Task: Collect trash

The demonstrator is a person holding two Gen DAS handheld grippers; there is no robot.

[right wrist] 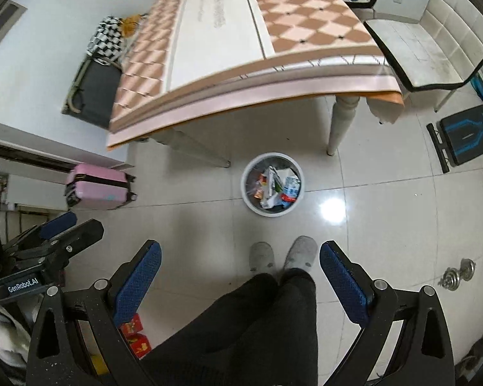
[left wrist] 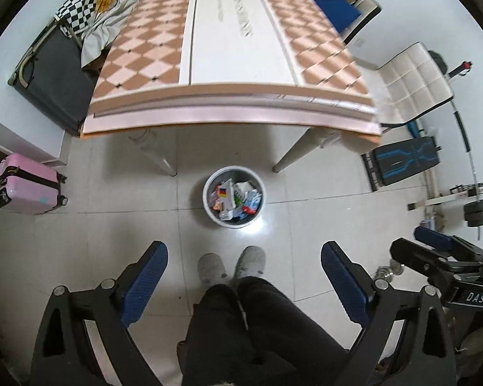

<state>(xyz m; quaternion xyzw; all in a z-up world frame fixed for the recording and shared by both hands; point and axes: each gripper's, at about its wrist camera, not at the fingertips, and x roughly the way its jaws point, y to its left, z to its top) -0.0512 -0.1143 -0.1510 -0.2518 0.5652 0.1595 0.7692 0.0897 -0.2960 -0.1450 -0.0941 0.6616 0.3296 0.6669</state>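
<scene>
white round bin (left wrist: 233, 197) | upright, on floor just before table (left wrist: 232, 106) edge | holds crumpled wrappers and cartons (left wrist: 236, 199)

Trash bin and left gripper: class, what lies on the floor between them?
In the left wrist view, the person's two grey slippers stand on bare pale tile between the bin and the open left gripper; no loose trash shows there.

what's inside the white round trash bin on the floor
The white round trash bin holds crumpled paper and snack wrappers, including a blue and white carton and red packets. Whatever lies beneath that top layer is covered.
</scene>
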